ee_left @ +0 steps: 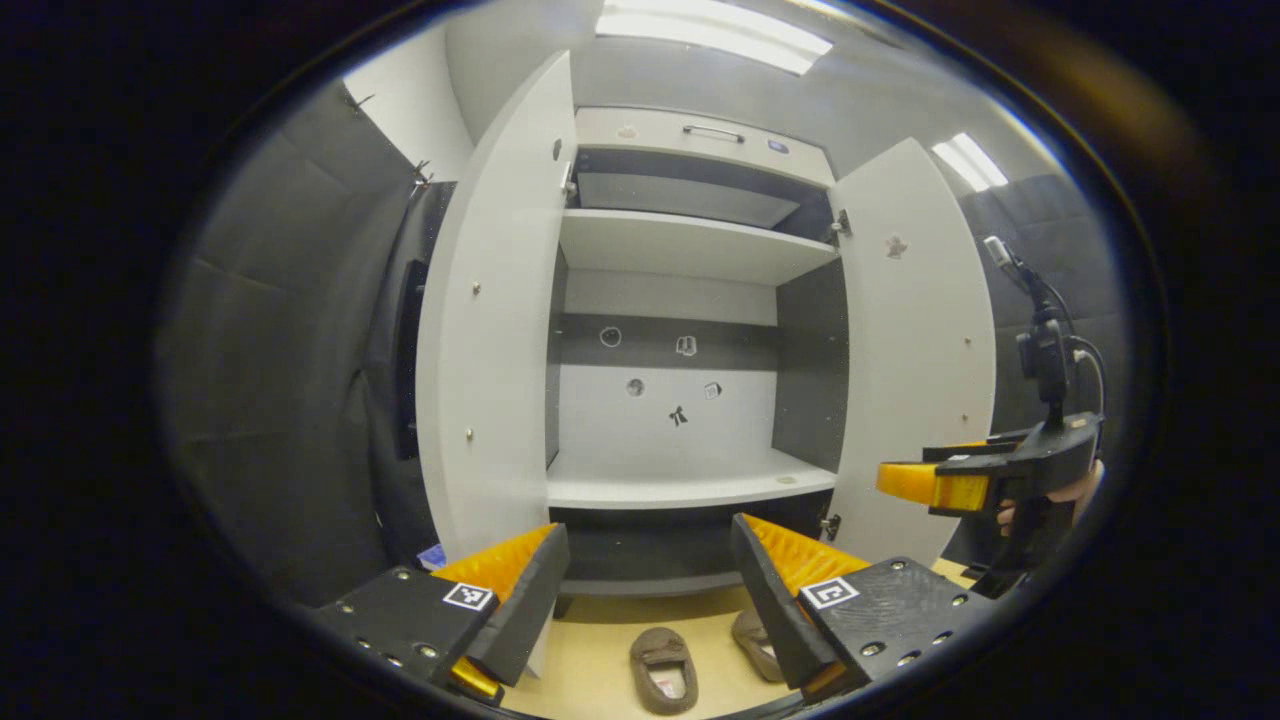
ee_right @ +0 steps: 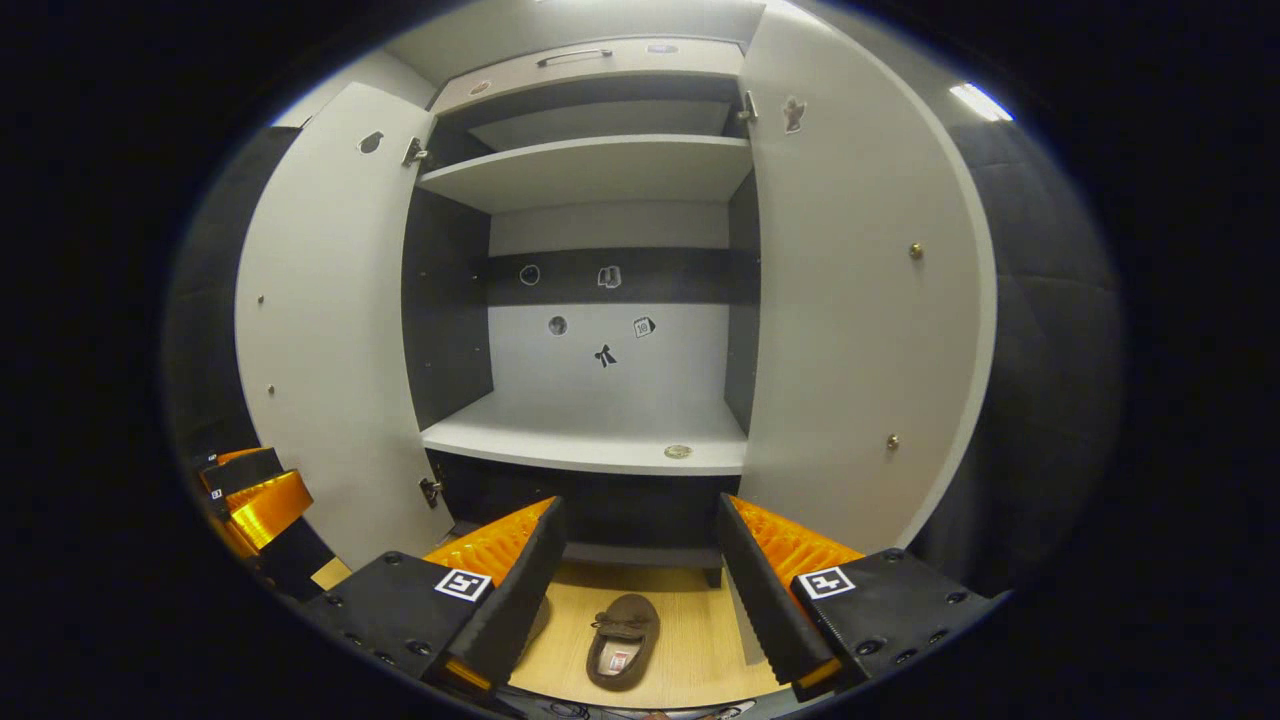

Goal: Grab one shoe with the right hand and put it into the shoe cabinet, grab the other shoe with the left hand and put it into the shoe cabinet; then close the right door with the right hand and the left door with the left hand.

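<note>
Shoe cabinet (ee_left: 690, 480) has both doors wide open. Two shoes on the floor in front: left gripper view shows one shoe (ee_left: 663, 668) whole and the other shoe (ee_left: 752, 640) half-hidden. Right gripper (ee_right: 635, 560) and left gripper (ee_left: 648, 580) both released, holding nothing.

Each handheld gripper is a chunky black unit with two wedge-shaped fingers whose inner faces are ribbed. The left gripper (ee_left: 650, 580) has flat black finger bases dotted with small silver screws, and each base carries a square black-and-white marker tag. The right gripper (ee_right: 635, 575) is built the same way, screws and tags alike. Seen from the left gripper view, the right gripper (ee_left: 935, 485) has a black handle below, a slim black mast on top, and a thin cable (ee_left: 1095, 375) looping beside it.
</note>
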A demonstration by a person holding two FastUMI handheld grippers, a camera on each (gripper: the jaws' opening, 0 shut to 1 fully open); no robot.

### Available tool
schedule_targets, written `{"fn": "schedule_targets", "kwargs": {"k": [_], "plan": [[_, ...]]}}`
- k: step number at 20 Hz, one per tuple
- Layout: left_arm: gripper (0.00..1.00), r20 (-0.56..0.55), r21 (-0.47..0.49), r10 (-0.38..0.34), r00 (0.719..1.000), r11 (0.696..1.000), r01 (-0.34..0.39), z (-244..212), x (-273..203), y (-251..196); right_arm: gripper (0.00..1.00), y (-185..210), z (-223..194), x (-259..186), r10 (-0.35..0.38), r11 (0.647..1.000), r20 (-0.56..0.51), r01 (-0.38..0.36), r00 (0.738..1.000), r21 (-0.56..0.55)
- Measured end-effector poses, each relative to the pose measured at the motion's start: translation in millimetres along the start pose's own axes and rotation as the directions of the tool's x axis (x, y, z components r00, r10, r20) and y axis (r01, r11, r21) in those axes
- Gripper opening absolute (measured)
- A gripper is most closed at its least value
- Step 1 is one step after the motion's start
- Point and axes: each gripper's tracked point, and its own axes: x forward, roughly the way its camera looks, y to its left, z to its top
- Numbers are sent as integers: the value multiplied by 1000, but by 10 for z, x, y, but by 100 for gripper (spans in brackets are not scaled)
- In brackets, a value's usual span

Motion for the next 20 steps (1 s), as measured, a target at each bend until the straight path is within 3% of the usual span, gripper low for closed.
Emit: {"fn": "schedule_targets", "kwargs": {"k": [1,4,5,6,8,13,20], "plan": [[95,-7,-4,-4,1000,1000,4,-29,-18,-9,92,41,-46,37,16,1000,-25,-16,1000,1],[95,-25,-9,-14,1000,1000,14,-81,-54,-12,95,133,-267,157,48,999,-96,-47,994,19],[100,-30,-12,-14,999,1000,14,-106,-68,-10,95,158,-374,190,55,998,-131,-52,990,22],[95,-31,-16,-12,999,1000,12,-113,-73,-4,95,199,-478,217,66,998,-161,-62,985,31],[95,-31,-25,1,1000,1000,-2,-155,-83,30,96,296,-691,277,105,994,-215,-98,971,43],[95,-74,-47,43,996,998,-46,-319,-89,123,96,445,-1254,441,162,987,-351,-147,922,69],[95,-147,-64,74,986,994,-85,-560,-93,203,98,775,-2094,653,251,968,-510,-209,823,139]]}}
